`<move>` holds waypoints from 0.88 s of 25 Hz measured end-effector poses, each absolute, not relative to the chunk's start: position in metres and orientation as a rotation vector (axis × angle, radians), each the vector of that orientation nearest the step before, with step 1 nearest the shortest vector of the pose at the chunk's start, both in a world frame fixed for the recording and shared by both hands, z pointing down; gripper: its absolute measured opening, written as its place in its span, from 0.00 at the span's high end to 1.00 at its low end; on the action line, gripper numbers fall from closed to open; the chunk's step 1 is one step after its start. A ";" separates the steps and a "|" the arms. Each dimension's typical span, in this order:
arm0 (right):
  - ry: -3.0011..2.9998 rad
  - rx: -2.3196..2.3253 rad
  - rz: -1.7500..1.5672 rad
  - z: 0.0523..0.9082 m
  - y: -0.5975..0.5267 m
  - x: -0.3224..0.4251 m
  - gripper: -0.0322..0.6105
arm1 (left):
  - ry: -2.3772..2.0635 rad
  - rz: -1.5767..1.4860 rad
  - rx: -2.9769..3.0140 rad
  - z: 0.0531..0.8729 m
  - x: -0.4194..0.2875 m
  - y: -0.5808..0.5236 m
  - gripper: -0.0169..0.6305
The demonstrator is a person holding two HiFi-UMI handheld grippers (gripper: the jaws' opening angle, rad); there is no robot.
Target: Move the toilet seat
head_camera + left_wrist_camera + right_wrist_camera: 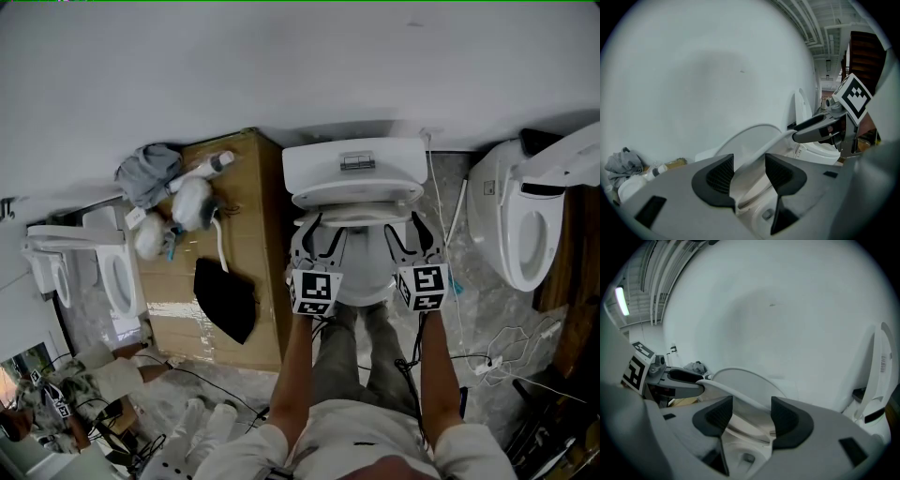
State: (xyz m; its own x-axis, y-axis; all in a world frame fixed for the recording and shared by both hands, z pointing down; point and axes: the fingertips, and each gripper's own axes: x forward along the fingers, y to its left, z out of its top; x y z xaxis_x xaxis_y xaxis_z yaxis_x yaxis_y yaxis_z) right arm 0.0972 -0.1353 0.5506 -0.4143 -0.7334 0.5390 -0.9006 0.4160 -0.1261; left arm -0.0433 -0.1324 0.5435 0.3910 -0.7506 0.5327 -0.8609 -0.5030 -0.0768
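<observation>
A white toilet point(361, 281) stands against the wall with its tank point(354, 164) at the back. Its seat point(354, 217) is lifted partway off the bowl, and the lid point(354, 195) is tilted up behind it. My left gripper point(317, 234) is shut on the seat's left rim and my right gripper point(412, 234) on its right rim. In the left gripper view the seat ring point(759, 152) runs between my jaws point(749, 171) and on to the right gripper point(797, 136). The right gripper view shows the ring point(736, 397) between my jaws point(751, 414), with the left gripper point(701, 386) clamped on its far side.
A cardboard box point(220, 253) stands to the toilet's left, with a black cloth point(228, 298), a white bottle and a grey cloth point(150, 173) on it. Another toilet point(520, 220) with a raised lid is at the right, a third point(103, 272) at the left. Cables point(506, 356) lie on the floor.
</observation>
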 end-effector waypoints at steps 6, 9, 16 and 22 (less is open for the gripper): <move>-2.269 1.396 0.540 0.550 -0.143 0.096 0.52 | -1.447 0.761 2.439 0.542 -0.043 -0.140 0.63; -2.267 1.396 0.527 0.551 -0.147 0.096 0.52 | -1.454 0.761 2.440 0.542 -0.043 -0.144 0.63; -2.257 1.403 0.493 0.551 -0.160 0.095 0.52 | -1.485 0.759 2.443 0.541 -0.044 -0.156 0.63; -2.251 1.402 0.473 0.551 -0.169 0.094 0.52 | -1.519 0.757 2.444 0.541 -0.046 -0.164 0.63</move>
State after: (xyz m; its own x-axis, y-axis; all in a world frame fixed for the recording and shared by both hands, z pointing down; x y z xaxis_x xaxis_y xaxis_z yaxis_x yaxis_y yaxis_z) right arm 0.0943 -0.1692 0.5510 -0.3867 -0.7510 0.5353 -0.9028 0.4266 -0.0537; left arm -0.0457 -0.1637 0.5410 0.3542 -0.7907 0.4993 -0.8748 -0.4688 -0.1219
